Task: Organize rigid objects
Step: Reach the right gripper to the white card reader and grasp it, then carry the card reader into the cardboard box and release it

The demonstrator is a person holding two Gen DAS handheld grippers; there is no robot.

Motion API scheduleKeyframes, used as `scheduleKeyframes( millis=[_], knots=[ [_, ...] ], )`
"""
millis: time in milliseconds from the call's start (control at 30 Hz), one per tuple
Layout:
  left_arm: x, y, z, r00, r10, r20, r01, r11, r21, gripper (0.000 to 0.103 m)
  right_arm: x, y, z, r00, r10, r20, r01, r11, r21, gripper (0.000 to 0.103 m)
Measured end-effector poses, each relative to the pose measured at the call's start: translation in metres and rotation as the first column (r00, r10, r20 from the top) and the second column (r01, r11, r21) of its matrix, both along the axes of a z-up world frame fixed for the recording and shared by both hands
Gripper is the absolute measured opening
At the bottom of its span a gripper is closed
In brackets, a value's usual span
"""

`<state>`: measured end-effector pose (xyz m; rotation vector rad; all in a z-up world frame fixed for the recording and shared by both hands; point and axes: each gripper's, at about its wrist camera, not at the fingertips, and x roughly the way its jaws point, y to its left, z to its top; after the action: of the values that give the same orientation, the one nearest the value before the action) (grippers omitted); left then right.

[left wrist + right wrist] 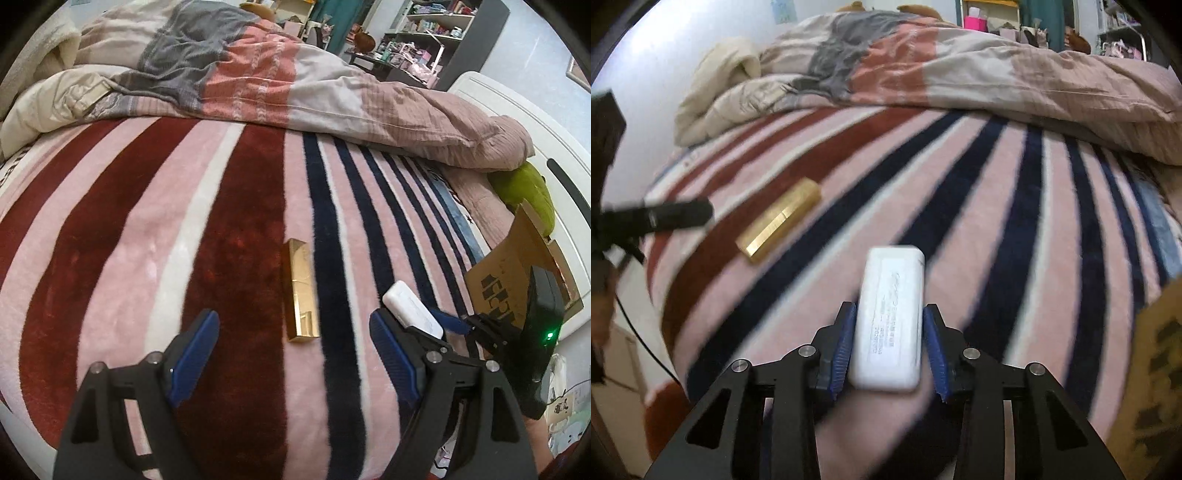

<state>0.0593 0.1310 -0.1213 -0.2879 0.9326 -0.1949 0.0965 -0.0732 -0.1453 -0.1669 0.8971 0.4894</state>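
Two grippers work over a striped blanket [243, 236] on a bed. The right gripper [889, 345] has its blue pads pressed against the long sides of a white box [890, 321], which sticks out forward past the fingertips with its printed label facing up; the view is blurred, so whether the box rests on the blanket or is lifted off it cannot be told. In the left wrist view the same white box [412, 310] shows just beyond the left gripper's right finger, clamped in the right gripper [439, 325].

The left gripper [291, 354] has its fingers spread wide and holds nothing. A gold box [300, 295] lies flat on the blanket just ahead of the gap between those fingers, its length running away from them. From the right gripper it lies ahead and to the left of the fingertips, apart from the white box.

A cardboard box [506, 280] stands to the right of the right gripper, and a rumpled quilt [280, 81] is heaped far beyond both sets of fingers
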Motion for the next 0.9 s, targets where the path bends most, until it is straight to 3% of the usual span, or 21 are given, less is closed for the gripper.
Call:
scheduleKeyframes(
  millis=[67, 300, 333, 400, 433, 467, 567, 700, 833, 900],
  knots=[
    [0.001, -0.004, 0.001, 1.0, -0.012, 0.003, 0.012, 1.0, 0.001, 0.081, -0.002, -0.005, -0.001, 0.996, -0.082, 0.036, 0.084, 0.995, -0.051, 0.069],
    [0.006, -0.005, -0.006, 1.0, -0.018, -0.016, 0.018, 1.0, 0.014, 0.081, 0.003, -0.006, -0.003, 0.994, -0.11, 0.012, 0.11, 0.993, 0.029, 0.072],
    [0.006, -0.004, -0.007, 1.0, -0.016, -0.019, 0.016, 1.0, 0.013, 0.081, 0.003, -0.004, -0.003, 0.995, -0.099, 0.017, 0.098, 0.995, 0.034, 0.071],
    [0.007, -0.002, -0.008, 1.0, -0.013, -0.022, 0.013, 1.0, 0.01, 0.081, 0.003, 0.004, -0.003, 0.998, -0.05, 0.04, 0.049, 0.999, 0.023, 0.055],
    [0.008, -0.002, -0.007, 1.0, -0.012, -0.023, 0.012, 1.0, 0.007, 0.081, 0.004, 0.01, -0.005, 0.998, -0.029, 0.059, 0.03, 0.999, -0.016, 0.035],
    [0.008, -0.003, -0.007, 1.0, -0.013, -0.022, 0.013, 1.0, 0.005, 0.081, 0.003, 0.014, -0.005, 0.998, -0.013, 0.069, 0.015, 0.999, -0.042, 0.031],
    [0.008, -0.007, 0.0, 1.0, -0.021, -0.016, 0.021, 1.0, 0.0, 0.081, 0.0, 0.018, 0.0, 0.996, 0.009, 0.085, -0.005, 0.999, -0.047, 0.031],
    [0.005, -0.02, 0.022, 0.998, -0.059, 0.023, 0.06, 0.998, -0.037, 0.081, -0.014, 0.016, 0.029, 0.989, 0.056, 0.137, -0.06, 0.998, 0.029, 0.031],
    [0.01, -0.049, 0.066, 0.981, -0.151, 0.12, 0.162, 0.983, -0.092, 0.081, -0.03, 0.011, 0.069, 0.973, 0.098, 0.21, -0.121, 0.987, 0.101, 0.031],
    [0.016, -0.067, 0.088, 0.966, -0.201, 0.16, 0.222, 0.967, -0.127, 0.075, -0.035, 0.003, 0.094, 0.964, 0.11, 0.243, -0.148, 0.979, 0.144, 0.031]
  ],
)
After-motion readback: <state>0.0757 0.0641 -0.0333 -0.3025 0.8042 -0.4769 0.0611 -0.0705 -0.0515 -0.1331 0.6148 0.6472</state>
